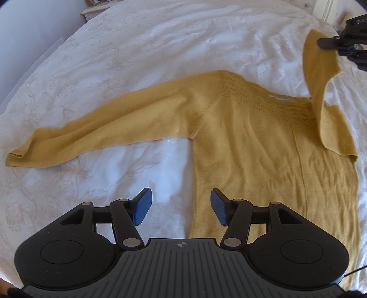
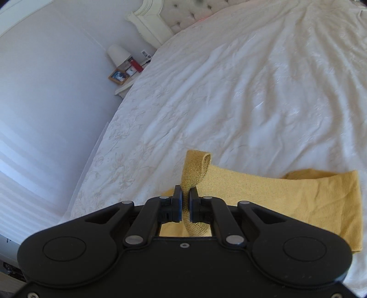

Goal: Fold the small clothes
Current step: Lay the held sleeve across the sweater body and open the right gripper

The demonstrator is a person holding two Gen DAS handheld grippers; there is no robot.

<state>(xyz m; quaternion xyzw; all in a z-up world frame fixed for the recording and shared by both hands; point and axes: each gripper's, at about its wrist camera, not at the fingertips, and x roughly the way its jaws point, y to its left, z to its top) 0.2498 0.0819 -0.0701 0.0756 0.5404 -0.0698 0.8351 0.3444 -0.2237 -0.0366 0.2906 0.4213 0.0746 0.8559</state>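
Observation:
A mustard-yellow knit sweater (image 1: pixel 263 149) lies flat on the white bedspread (image 1: pixel 137 45), its left sleeve (image 1: pixel 91 135) stretched out to the left. My left gripper (image 1: pixel 181 204) is open and empty, hovering over the sweater's lower left hem edge. My right gripper (image 1: pixel 330 43) is shut on the cuff of the right sleeve (image 1: pixel 321 75) and holds it lifted above the sweater's shoulder. In the right wrist view the right gripper (image 2: pixel 185 201) pinches the sleeve cuff (image 2: pixel 195 169), with the sleeve (image 2: pixel 286 197) trailing to the right.
The white embroidered bedspread (image 2: pixel 252 91) covers the whole bed. A nightstand (image 2: pixel 123 84) with a lamp (image 2: pixel 118 55) and a photo frame stands by the wall at the bed's far left. A tufted headboard (image 2: pixel 190 11) is at the far end.

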